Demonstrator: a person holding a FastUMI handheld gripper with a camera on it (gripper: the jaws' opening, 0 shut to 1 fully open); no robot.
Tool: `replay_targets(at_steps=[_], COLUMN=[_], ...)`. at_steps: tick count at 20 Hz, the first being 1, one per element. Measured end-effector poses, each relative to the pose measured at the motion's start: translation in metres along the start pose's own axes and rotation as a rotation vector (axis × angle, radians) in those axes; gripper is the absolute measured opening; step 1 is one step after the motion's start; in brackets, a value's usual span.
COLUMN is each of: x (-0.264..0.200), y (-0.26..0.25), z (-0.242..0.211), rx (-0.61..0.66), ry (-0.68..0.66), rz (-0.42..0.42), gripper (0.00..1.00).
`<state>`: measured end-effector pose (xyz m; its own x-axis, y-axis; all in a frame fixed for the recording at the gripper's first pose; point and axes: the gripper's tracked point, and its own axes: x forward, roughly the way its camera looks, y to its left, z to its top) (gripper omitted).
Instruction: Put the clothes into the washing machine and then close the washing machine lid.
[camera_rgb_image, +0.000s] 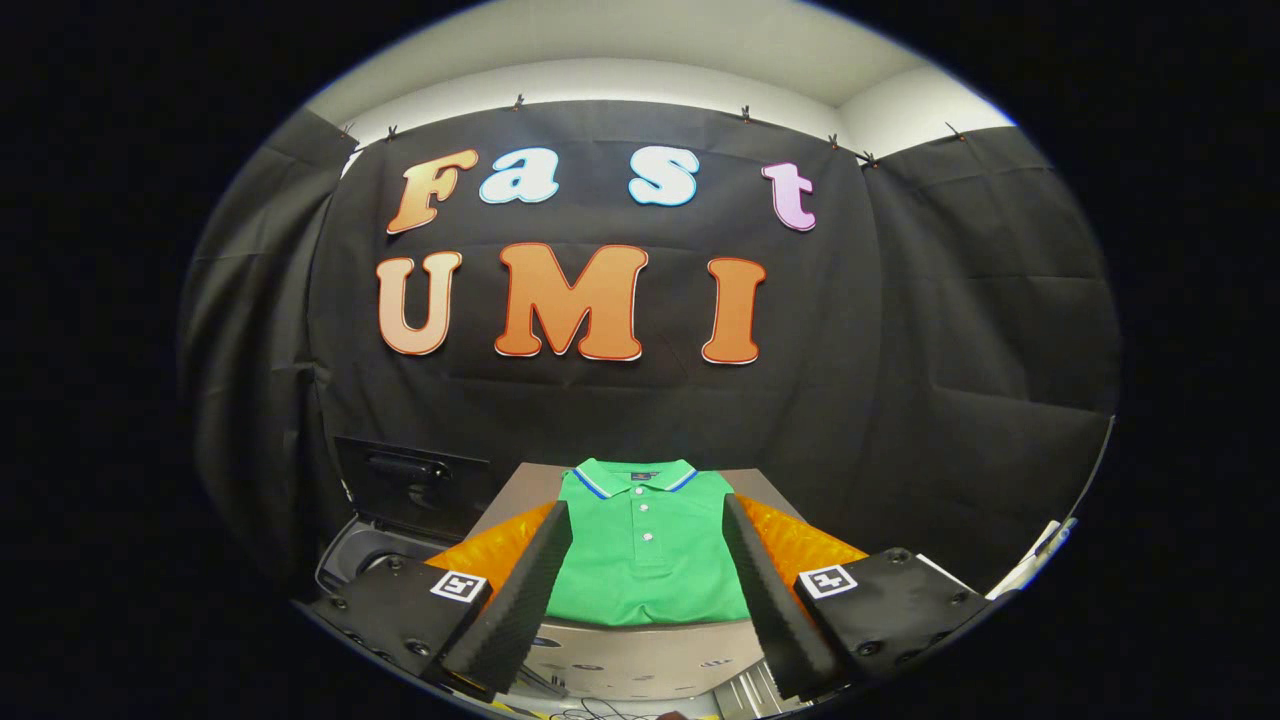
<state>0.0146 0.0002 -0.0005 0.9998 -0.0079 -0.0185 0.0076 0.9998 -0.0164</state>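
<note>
A folded green polo shirt (645, 560) with a blue-and-white trimmed collar lies flat on a grey surface (640, 655), just ahead of my fingers and seen between them. My gripper (648, 520) is open, with its fingers spread wide to either side of the shirt and touching nothing. To the left, beyond the left finger, the washing machine (360, 550) shows its grey opening, with the dark lid (410, 485) standing raised behind it.
Black cloth walls close the booth behind and on both sides. A pale object (1040, 555) pokes in at the right, beside the right finger. Thin cables (600, 710) lie on the near part of the grey surface.
</note>
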Motion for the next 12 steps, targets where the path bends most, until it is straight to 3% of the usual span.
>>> replay_targets(at_steps=[6,12], x=[0.021,0.084], y=[0.001,-0.002], z=[-0.005,-0.016], rx=[-0.016,0.021], ry=[0.034,0.116], rz=[-0.004,0.008], gripper=[0.98,0.98])
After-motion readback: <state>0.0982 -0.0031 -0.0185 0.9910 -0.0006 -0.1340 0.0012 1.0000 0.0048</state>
